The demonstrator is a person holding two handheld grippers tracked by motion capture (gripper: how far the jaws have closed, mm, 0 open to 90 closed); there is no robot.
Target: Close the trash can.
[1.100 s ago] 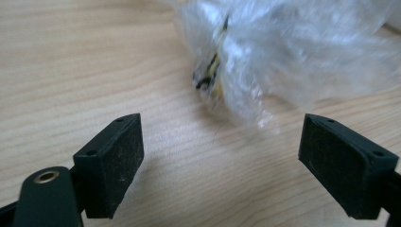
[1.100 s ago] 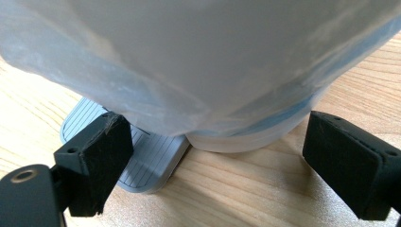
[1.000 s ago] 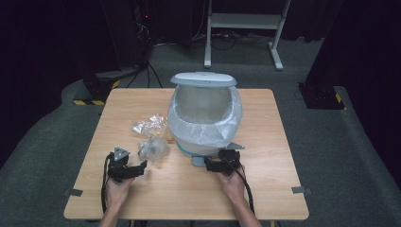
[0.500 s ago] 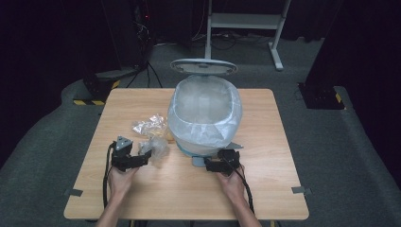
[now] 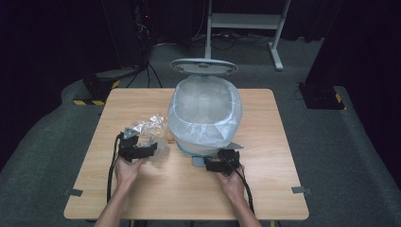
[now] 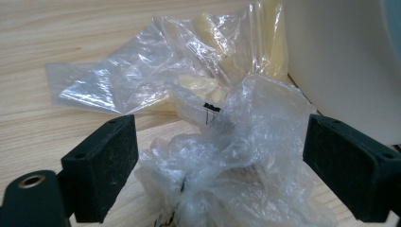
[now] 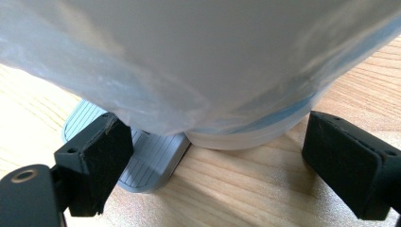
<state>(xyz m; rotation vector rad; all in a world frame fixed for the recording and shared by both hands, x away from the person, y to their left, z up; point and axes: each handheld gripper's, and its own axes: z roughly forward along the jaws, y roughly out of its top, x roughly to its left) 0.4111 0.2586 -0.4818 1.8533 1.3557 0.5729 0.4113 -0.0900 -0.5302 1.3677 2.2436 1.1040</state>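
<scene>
Dark room; wooden table point(image 5: 265, 198).
Landmark: pedal bin point(image 5: 204, 116), lined with a white bag, lid point(image 5: 203, 66) raised.
Right gripper point(image 5: 218, 165): at the bin's base, jaws spread, one pad on the foot pedal point(image 7: 137, 156).
Left gripper point(image 6: 220, 170): left of the bin, jaws spread around crumpled clear plastic point(image 6: 236, 156), not yet pinched.
Risk: if the pad slips off the pedal, the lid would likely drop.
Clearance: bare tabletop in front of the bin; second wrapper point(image 6: 142, 80) crowds its left side.

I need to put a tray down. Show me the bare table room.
Free: the right strip beside the bin, the far-left corner, and the near edge between the forearms. Crowded: left of the bin, with plastic bags and the left hand-held gripper.
</scene>
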